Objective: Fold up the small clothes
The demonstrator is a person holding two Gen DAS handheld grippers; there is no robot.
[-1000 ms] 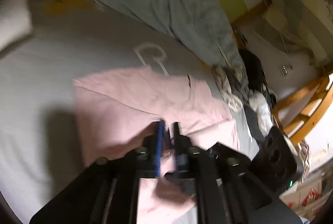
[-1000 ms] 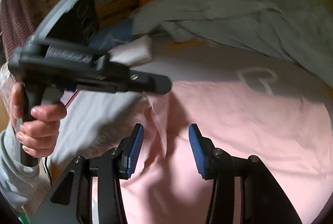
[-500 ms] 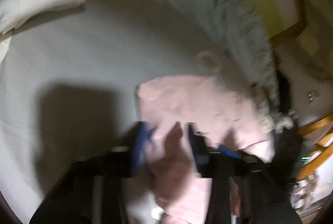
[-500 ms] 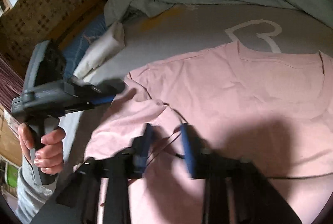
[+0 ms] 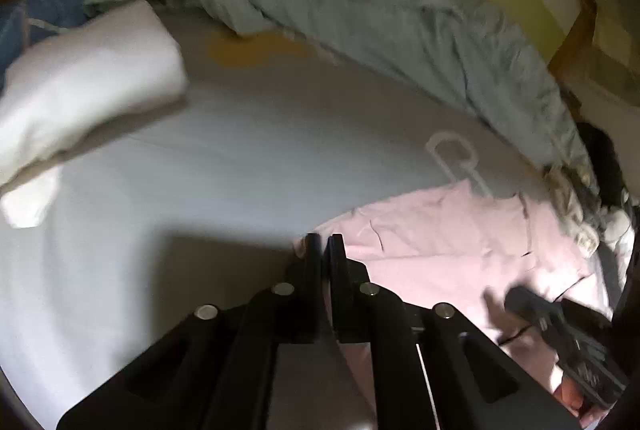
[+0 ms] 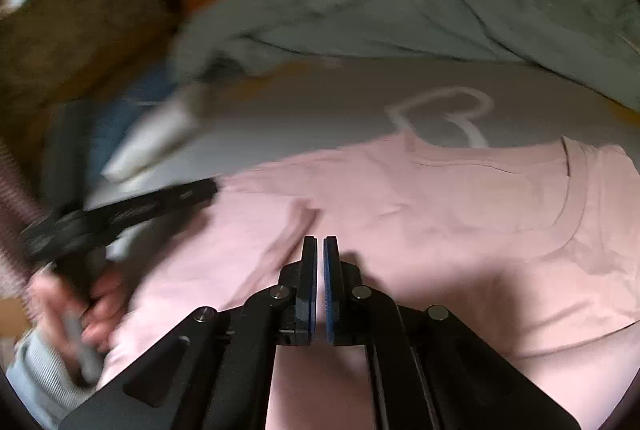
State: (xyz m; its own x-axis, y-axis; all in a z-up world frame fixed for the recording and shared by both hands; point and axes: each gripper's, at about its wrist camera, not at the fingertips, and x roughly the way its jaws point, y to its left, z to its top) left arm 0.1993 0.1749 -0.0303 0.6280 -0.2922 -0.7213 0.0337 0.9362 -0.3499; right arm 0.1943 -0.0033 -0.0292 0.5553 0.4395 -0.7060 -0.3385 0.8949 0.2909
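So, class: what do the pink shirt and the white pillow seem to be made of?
Pink shirt: likely soft cotton knit, matte; it creases softly and has a stitched neckband. White pillow: seemingly plain woven fabric over soft filling, matte; it looks plump, though blurred.

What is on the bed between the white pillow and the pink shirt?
Nothing lies there. In the left wrist view, only bare grey sheet stretches between the white pillow and the pink shirt.

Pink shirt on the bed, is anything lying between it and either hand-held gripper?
Nothing visible does. The pink shirt lies bare on the grey sheet; the right hand-held gripper and left hand-held gripper are both already at its cloth.
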